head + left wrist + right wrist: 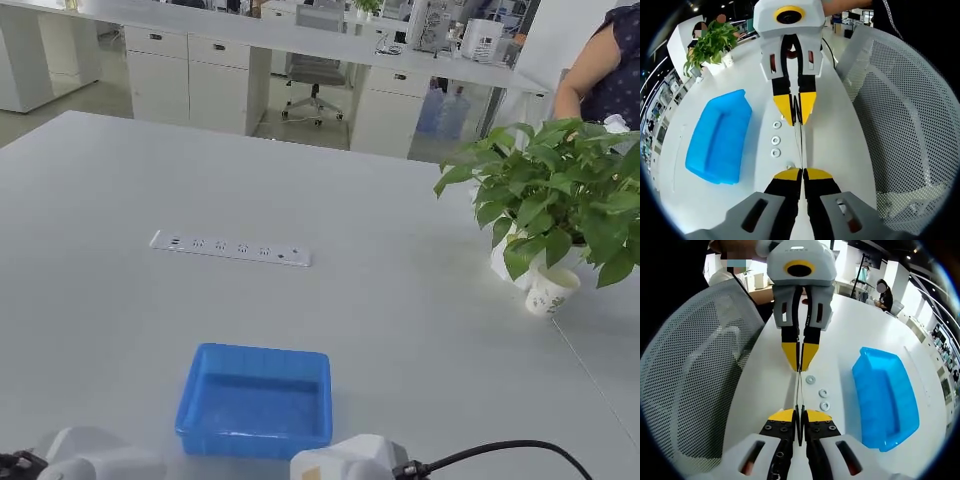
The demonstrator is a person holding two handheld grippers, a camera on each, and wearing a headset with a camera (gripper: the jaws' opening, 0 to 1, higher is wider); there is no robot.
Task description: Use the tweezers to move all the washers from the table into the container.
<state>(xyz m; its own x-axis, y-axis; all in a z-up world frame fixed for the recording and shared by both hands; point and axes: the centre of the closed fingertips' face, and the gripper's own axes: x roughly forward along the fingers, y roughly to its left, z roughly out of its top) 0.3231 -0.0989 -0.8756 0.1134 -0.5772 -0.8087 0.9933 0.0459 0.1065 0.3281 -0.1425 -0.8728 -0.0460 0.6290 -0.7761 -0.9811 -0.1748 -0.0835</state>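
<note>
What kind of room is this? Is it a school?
It looks more like an office. There are rows of white desks with drawers, a rolling office chair, and a power strip for plugging things in.

left gripper (pixel 802 174) and right gripper (pixel 800 415), tip to tip and facing each other, each with jaws closed on opposite ends of the tweezers (pixel 799 142).

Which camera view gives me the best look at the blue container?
The head view: the blue container lies almost whole near the bottom centre, seen from above, its inside bare. Both gripper views show it off to one side, slanted and bent by the fisheye, beside the washers.
</note>
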